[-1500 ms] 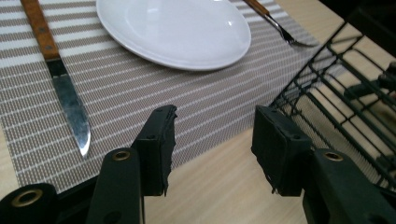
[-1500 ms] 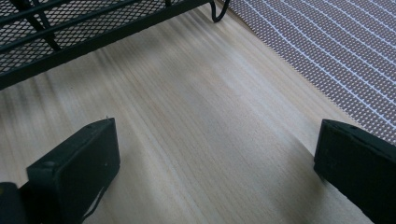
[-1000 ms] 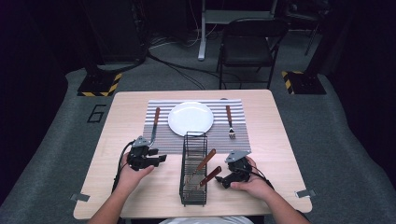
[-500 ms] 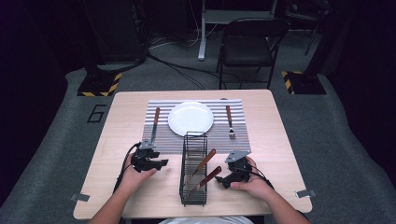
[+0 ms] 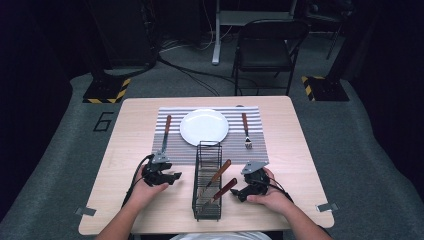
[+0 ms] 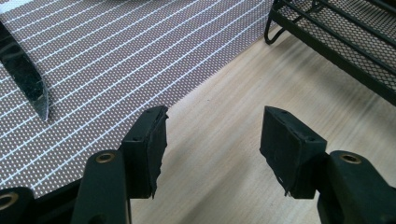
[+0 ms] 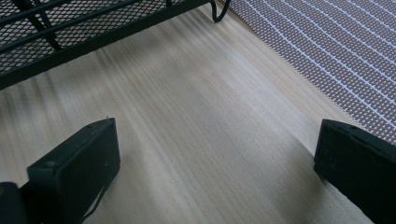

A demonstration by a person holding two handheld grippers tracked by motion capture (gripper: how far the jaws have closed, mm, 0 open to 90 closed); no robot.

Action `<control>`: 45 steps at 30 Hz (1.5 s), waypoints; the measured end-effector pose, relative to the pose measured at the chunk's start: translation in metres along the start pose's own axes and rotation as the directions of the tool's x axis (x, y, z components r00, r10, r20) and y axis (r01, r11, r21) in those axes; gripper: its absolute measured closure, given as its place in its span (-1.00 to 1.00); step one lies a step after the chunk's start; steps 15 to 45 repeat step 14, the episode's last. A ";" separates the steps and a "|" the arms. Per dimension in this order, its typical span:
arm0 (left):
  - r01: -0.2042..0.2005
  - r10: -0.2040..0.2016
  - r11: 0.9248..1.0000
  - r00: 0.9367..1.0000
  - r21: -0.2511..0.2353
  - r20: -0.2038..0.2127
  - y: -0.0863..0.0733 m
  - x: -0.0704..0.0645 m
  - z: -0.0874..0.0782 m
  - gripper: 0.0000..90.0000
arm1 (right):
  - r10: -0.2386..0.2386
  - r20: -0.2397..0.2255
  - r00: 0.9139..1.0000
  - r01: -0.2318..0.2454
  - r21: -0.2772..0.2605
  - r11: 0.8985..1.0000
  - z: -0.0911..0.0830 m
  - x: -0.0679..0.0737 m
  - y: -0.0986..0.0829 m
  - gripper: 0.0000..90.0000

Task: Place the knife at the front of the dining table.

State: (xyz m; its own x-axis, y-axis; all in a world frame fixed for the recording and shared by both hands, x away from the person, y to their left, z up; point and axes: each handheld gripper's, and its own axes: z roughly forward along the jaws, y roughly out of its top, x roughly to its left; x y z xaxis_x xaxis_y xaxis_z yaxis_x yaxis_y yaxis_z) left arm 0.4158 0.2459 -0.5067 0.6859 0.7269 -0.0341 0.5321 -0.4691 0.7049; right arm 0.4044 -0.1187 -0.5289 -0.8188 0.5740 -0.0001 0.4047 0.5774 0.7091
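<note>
the left gripper (image 5: 172,176) is being drawn back toward the person and is now being held low over the bare table (image 5: 130,150), just left of the wire basket (image 5: 208,210); a second ago it was sitting a little farther forward, nearer the edge of the striped mat (image 5: 260,150). its jaws are being held apart with nothing between them, as the left gripper view is showing. the knife (image 5: 164,134) is being left on the mat left of the plate (image 5: 204,126), and a fork (image 5: 245,131) is lying to the right of the plate. the right gripper (image 5: 236,194) is being kept in place beside the basket, jaws spread wide and empty. two wooden-handled utensils (image 5: 216,184) are still leaning in the basket, so the place setting is judged partly laid, with another piece likely being fetched next.
</note>
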 end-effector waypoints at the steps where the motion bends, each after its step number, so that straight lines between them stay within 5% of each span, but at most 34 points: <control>1: -0.002 0.002 1.000 1.000 0.001 -0.005 0.000 -0.001 0.000 -0.10 | 0.000 0.000 1.000 0.000 0.000 1.000 0.000 0.000 0.000 -1.00; 8: -0.065 0.065 0.998 0.998 -0.001 -0.016 0.000 -0.009 -0.001 -0.11 | -0.001 -0.001 1.000 0.001 0.000 1.000 0.000 0.000 0.000 -1.00; 45: -0.044 0.044 0.999 0.999 -0.010 -0.006 0.000 -0.008 0.002 -0.14 | -0.002 0.000 1.000 0.002 -0.001 1.000 0.000 0.000 0.000 -1.00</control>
